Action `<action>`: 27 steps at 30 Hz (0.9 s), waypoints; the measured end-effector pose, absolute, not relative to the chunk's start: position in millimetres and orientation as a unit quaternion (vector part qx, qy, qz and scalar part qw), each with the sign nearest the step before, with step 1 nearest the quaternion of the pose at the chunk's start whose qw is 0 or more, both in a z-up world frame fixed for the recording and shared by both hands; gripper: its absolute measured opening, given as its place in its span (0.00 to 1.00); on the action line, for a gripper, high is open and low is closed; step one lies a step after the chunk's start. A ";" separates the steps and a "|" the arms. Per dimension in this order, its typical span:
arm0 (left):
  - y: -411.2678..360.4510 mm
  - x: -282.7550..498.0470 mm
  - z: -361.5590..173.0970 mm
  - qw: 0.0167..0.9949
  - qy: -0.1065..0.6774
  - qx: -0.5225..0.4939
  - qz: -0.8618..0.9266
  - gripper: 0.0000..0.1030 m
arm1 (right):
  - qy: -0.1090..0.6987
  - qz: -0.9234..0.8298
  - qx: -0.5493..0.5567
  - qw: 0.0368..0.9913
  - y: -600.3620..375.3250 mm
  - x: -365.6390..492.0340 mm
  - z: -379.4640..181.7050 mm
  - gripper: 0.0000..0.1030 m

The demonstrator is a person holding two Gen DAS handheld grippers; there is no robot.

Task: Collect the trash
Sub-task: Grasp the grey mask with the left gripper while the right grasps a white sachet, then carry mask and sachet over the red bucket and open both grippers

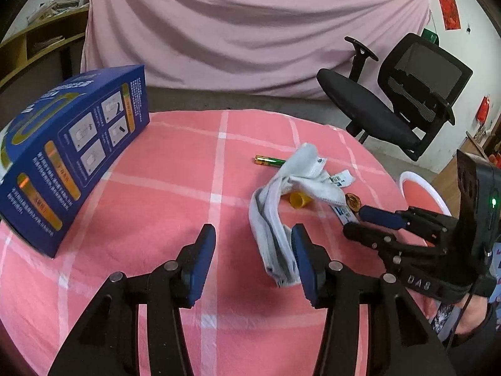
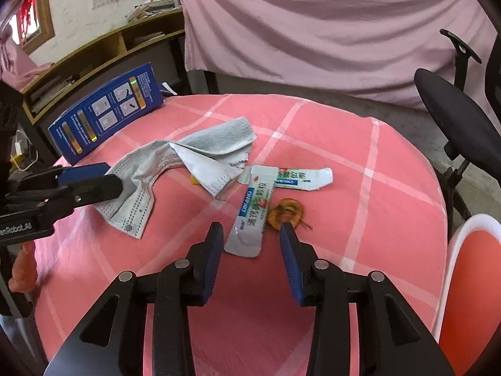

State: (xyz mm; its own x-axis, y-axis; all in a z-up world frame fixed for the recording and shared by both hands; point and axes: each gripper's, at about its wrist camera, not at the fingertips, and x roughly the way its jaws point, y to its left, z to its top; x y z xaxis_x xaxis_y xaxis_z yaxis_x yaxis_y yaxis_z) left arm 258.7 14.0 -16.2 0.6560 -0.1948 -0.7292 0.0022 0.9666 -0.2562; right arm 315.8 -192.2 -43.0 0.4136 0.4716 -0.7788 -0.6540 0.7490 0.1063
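A crumpled grey face mask (image 1: 272, 216) (image 2: 188, 163) lies on the pink checked tablecloth (image 1: 156, 188). My left gripper (image 1: 252, 246) (image 2: 109, 178) is open, and the mask's near end lies beside its right finger without being pinched. Around the mask lie a green and gold battery (image 1: 269, 160), a yellow cap (image 1: 299, 200) and a brown dried slice (image 1: 352, 202) (image 2: 286, 213). My right gripper (image 2: 252, 236) (image 1: 355, 221) stands open over a flattened white and green tube wrapper (image 2: 250, 219), whose near end sits between the pads untouched. A second wrapper (image 2: 297, 177) lies behind it.
A blue carton (image 1: 72, 153) (image 2: 106, 112) stands at the table's left. A white-rimmed red container (image 2: 469, 266) (image 1: 419, 185) sits off the right edge. A black office chair (image 1: 391, 106) and a pink draped cloth (image 1: 250, 31) are behind, with wooden shelves (image 2: 94, 53) at left.
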 end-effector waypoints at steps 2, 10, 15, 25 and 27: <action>12.7 263.3 -17.9 0.901 0.414 -0.117 -0.055 0.43 | 0.427 0.340 -0.113 0.830 -188.3 317.1 -45.3 0.35; 15.0 269.6 -27.9 0.887 0.434 -0.144 -0.062 0.15 | 0.437 0.334 -0.113 0.828 -186.4 323.4 -49.1 0.26; 12.3 262.0 -21.7 0.893 0.425 -0.134 -0.063 0.06 | 0.431 0.330 -0.122 0.831 -185.3 320.3 -48.1 0.20; 10.9 237.9 -5.0 0.911 0.387 -0.137 -0.046 0.04 | 0.364 0.332 -0.120 0.862 -200.5 291.4 -25.7 0.19; 9.0 233.0 0.6 0.917 0.372 -0.141 -0.041 0.04 | 0.336 0.329 -0.113 0.875 -206.9 282.9 -17.1 0.19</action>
